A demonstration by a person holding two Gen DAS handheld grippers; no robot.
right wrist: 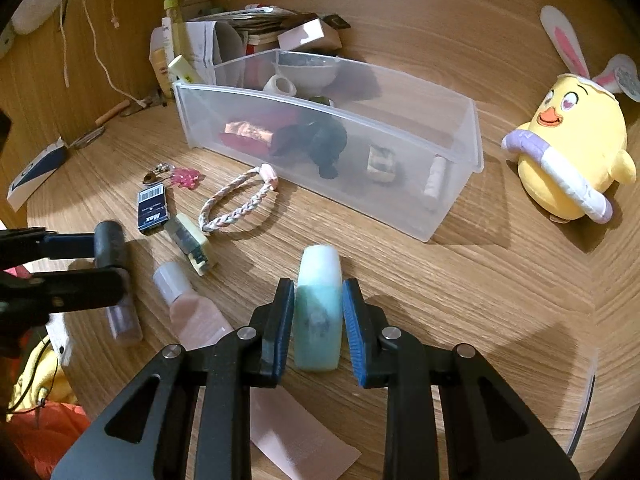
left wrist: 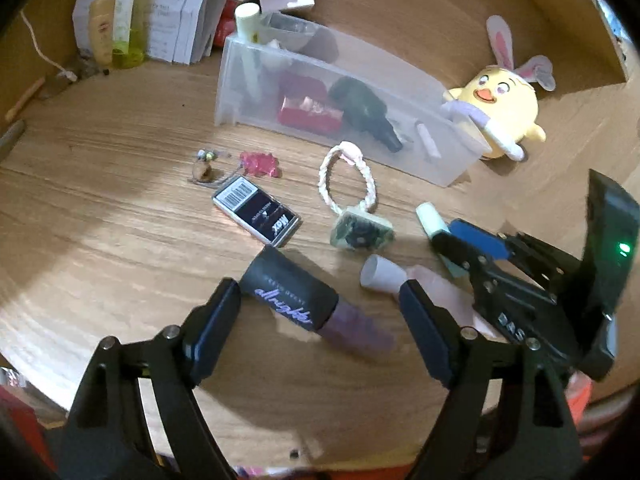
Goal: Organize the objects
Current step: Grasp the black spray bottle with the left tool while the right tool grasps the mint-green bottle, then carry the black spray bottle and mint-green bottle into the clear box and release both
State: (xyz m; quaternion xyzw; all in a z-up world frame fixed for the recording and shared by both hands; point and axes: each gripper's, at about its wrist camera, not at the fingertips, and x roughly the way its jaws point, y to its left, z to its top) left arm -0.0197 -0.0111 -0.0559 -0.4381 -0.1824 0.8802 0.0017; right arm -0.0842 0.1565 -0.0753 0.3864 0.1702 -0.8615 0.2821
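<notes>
Wooden tabletop [right wrist: 460, 280], clutter beside one clear bin [right wrist: 452, 200] — both my jaws are down on bottles.

Right gripper [right wrist: 318, 320] pinches the green bottle [right wrist: 318, 276] by its sides, lying flat, ready to lift toward the bin, I judge. Left gripper [left wrist: 320, 308] stands spread around the black-capped bottle [left wrist: 296, 296], pads not yet pressing. Loose by my count: three bottles, one bracelet [right wrist: 236, 200], one black card [left wrist: 256, 210] — plus one plush chick [right wrist: 572, 152] parked beside the bin.
</notes>
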